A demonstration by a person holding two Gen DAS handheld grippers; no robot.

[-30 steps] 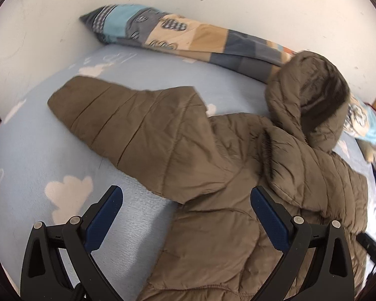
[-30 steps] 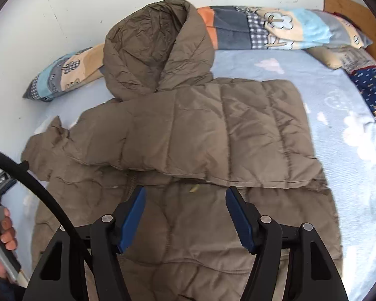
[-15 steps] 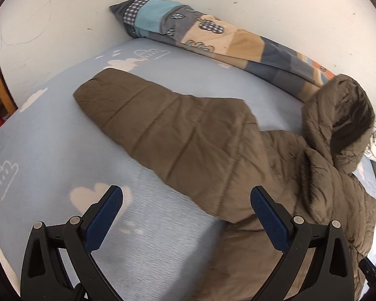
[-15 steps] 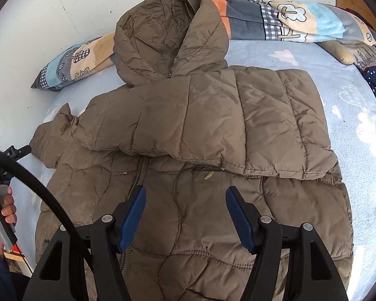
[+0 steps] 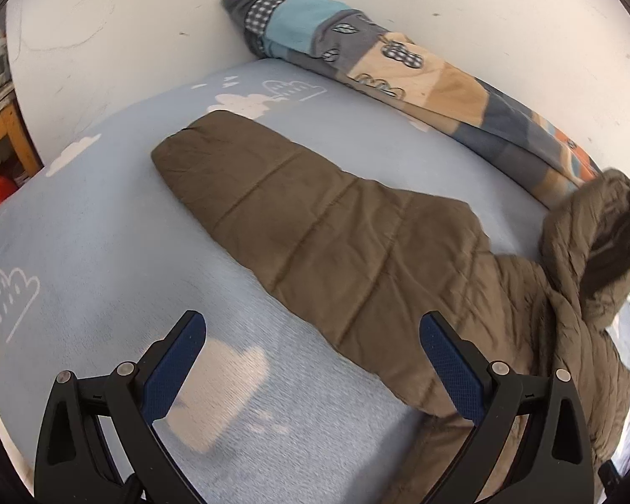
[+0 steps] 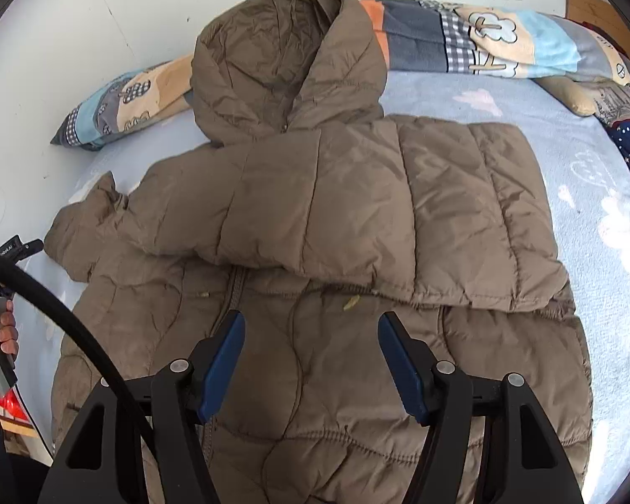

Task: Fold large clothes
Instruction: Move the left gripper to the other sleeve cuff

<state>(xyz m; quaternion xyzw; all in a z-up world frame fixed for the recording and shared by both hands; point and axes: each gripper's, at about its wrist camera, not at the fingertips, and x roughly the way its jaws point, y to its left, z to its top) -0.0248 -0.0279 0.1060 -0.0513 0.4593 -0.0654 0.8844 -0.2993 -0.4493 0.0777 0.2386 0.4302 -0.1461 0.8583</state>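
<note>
On bed (image 5: 105, 227) | jacket (image 6: 357, 218) sleeve (image 5: 315, 231) outstretched | left tongs (image 5: 311, 361), right tongs (image 6: 311, 361) released

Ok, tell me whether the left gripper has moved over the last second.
Yes. The left gripper has swung left, away from the jacket's hood and along the outstretched sleeve; the pillow has slid rightward in its view.
</note>
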